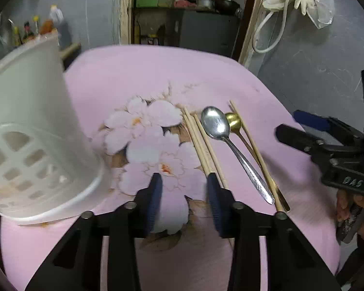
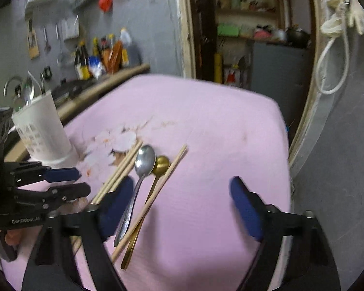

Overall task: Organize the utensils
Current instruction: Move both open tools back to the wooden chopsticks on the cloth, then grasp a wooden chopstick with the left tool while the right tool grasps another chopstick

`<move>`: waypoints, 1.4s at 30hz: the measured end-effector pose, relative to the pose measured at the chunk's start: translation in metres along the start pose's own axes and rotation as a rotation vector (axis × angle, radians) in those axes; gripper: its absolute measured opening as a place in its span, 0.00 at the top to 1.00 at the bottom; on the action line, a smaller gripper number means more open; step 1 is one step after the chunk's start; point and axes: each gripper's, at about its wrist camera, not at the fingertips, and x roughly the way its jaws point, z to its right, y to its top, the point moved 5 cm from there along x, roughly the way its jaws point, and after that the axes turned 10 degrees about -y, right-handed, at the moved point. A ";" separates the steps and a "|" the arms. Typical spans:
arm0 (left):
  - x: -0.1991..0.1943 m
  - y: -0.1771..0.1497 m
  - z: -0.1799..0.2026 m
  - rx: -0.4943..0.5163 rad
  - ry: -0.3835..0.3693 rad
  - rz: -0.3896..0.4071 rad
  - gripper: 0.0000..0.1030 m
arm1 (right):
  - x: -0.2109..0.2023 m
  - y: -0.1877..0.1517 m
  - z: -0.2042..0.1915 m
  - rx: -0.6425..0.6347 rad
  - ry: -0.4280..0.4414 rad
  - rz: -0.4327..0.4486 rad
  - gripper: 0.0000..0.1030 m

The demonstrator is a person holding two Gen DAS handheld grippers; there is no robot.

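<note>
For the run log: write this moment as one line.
left gripper: open, empty | right gripper: open, empty | silver spoon, gold spoon, chopsticks: on pink cloth | white holder: upright, left

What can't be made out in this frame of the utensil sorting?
- White holder: left wrist view cuts off its rim; contents unseen.
- Right wrist view: spoon in the holder is small and blurred; anything else inside is unclear.
- Chopsticks: near ends hidden behind the right gripper finger; count uncertain.
- Gold spoon: partly covered by the silver spoon.
</note>
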 end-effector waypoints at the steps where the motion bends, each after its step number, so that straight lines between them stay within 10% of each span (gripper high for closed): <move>1: 0.002 0.001 -0.001 -0.005 -0.003 -0.004 0.72 | 0.004 -0.001 -0.002 -0.010 0.003 -0.020 0.39; 28: 0.017 0.016 -0.004 -0.032 -0.056 -0.034 0.85 | 0.036 0.002 -0.016 -0.107 0.015 -0.154 0.71; 42: 0.037 0.028 -0.003 -0.039 -0.044 -0.085 0.87 | 0.051 0.005 -0.012 -0.084 0.081 -0.199 0.68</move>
